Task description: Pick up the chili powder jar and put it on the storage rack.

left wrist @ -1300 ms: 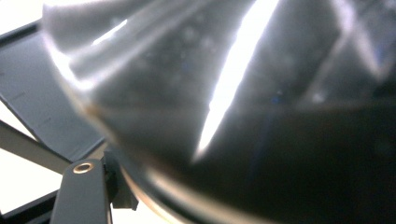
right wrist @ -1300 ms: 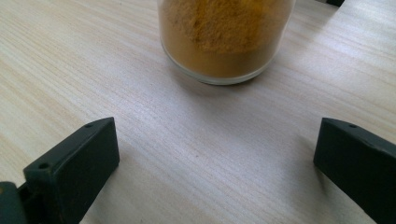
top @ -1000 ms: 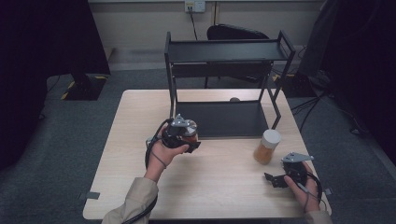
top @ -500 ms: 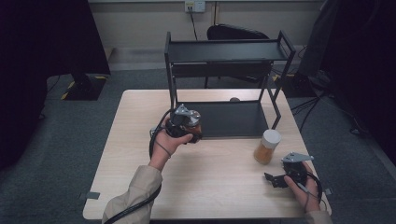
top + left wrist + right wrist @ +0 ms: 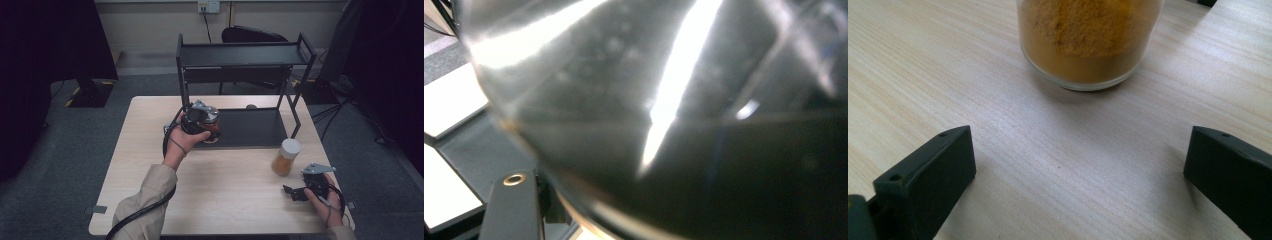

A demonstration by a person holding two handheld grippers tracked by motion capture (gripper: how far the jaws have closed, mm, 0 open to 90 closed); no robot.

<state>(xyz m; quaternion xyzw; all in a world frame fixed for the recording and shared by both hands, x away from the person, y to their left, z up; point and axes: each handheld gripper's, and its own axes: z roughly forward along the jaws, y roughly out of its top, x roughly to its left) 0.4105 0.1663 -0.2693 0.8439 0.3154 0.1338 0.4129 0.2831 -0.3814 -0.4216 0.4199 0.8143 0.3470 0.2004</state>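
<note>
My left gripper (image 5: pixel 206 126) is shut on a dark jar (image 5: pixel 214 131) with reddish-brown contents, held just above the front left corner of the black rack's bottom shelf (image 5: pixel 250 127). Up close the jar (image 5: pixel 674 125) is a glossy dark curve with one black jaw beside it. A jar of orange powder (image 5: pixel 286 156) with a white lid stands on the wooden table (image 5: pixel 225 185) right of the rack. My right gripper (image 5: pixel 295 192) rests near the front right corner, open, pointing at that orange jar (image 5: pixel 1088 40), which stands beyond the jaw tips (image 5: pixel 1078 175).
The black two-tier rack (image 5: pixel 240 55) stands at the back of the table, its top shelf bare. A small round object (image 5: pixel 251 106) lies behind the bottom shelf. A chair and cables are on the floor beyond the table's far edge.
The left hand has lifted the dark jar and carried it away from me, up to the rack's bottom shelf. The right gripper and the orange jar have stayed put.
</note>
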